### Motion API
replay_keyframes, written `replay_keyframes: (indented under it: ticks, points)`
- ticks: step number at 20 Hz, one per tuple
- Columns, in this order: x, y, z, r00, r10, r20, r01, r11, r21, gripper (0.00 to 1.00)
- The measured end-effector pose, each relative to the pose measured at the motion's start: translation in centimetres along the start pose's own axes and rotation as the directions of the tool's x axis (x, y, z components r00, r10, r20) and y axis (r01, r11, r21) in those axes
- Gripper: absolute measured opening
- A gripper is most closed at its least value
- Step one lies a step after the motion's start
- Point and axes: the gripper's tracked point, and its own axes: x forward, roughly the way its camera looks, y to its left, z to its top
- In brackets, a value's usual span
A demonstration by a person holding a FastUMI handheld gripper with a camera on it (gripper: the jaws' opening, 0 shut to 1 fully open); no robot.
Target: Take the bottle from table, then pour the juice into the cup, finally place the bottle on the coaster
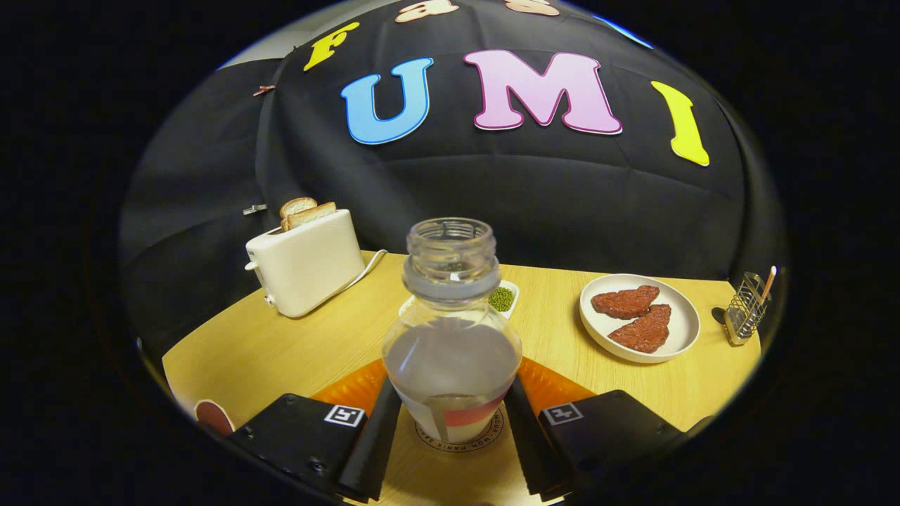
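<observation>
While the claw (450,422) sits low in the frame, its two fingers (376,439) press on either side of the bottle (451,337), gripping its lower body. The bottle stands upright at the centre of the frame, clear, uncapped, with a pale label band near its base. Under it lies a round coaster (460,443) with lettering around its rim, and I cannot tell whether the bottle's base touches it. An orange mat (555,386) spreads behind the fingers on the wooden tabletop (295,344). Further back, just behind the bottle's shoulder, a small white dish (508,299) holds green peas. At right centre a white plate (678,337) carries two brown meat slices. In the upper left stands a white toaster (306,267) with bread slices sticking out. A wire holder (745,309) sits at the far right.
</observation>
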Motion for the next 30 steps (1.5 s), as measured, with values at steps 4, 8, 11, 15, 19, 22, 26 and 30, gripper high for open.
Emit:
replay_keyframes:
  ticks: [4, 8, 11, 15, 19, 22, 26, 30]
  points:
    - [-0.4, 0.2, -0.5, 1.000, 0.008, -0.028, -0.007, 1.000, 0.006, 0.88]
    - [-1.6, 0.3, 0.4, 1.000, 0.004, -0.016, -0.004, 1.000, -0.008, 0.99]
    - [-2.4, 0.0, 0.5, 1.000, -0.013, -0.026, 0.012, 1.000, -0.026, 0.99]
    - [-4.7, 0.6, 1.2, 1.000, -0.010, -0.028, 0.009, 0.999, -0.044, 0.99]
    - [-7.6, 0.7, 2.3, 0.999, -0.040, -0.009, 0.039, 0.995, -0.090, 0.99]
    - [-10.5, 1.3, 2.9, 0.997, -0.074, -0.017, 0.072, 0.995, -0.064, 0.99]
    - [-14.7, 2.0, 4.9, 0.995, -0.102, 0.009, 0.103, 0.993, -0.065, 0.99]
    - [-19.8, 1.9, 8.1, 0.986, -0.144, 0.079, 0.146, 0.989, -0.018, 0.98]
